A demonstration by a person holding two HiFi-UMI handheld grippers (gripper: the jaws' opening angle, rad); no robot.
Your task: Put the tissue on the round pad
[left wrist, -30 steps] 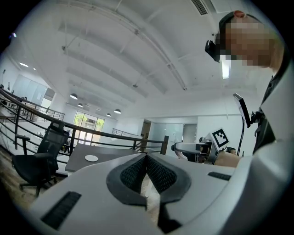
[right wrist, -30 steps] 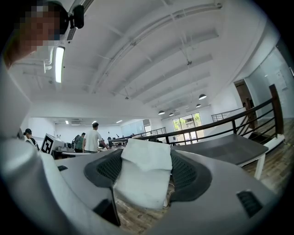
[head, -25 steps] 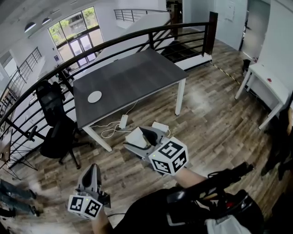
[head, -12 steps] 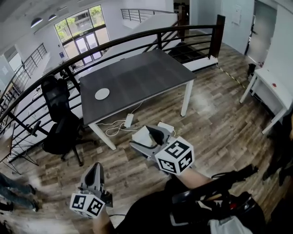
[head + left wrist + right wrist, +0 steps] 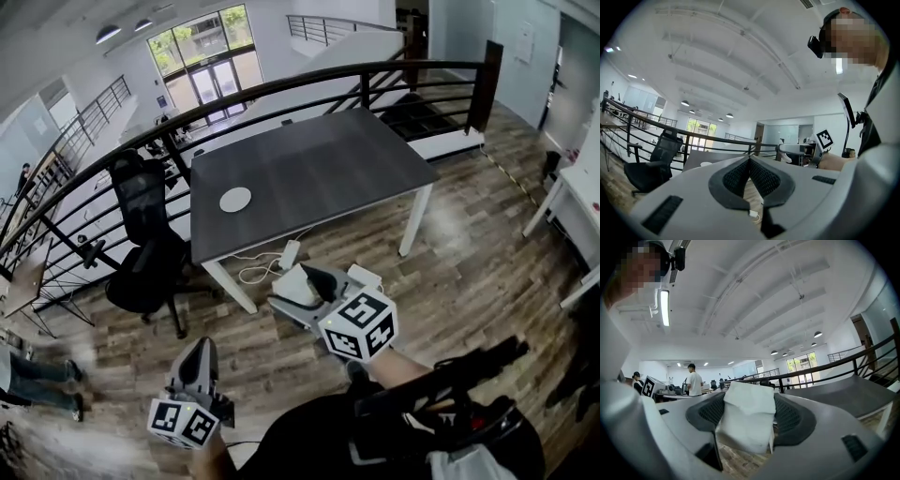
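Observation:
A folded white tissue is clamped between the jaws of my right gripper. In the head view that gripper is held out over the wooden floor, short of the table, with the tissue showing between its jaws. The round white pad lies on the dark table, toward its left end. My left gripper hangs low at the left, shut and empty; in its own view the left gripper has its pads pressed together.
A black office chair stands left of the table. A black railing runs behind it. A power strip and white cables lie on the floor under the table's near edge. A white desk is at the far right.
The view has shifted: the table and pad now sit further right and slightly lower in the head view. Both grippers keep their places and their hold.

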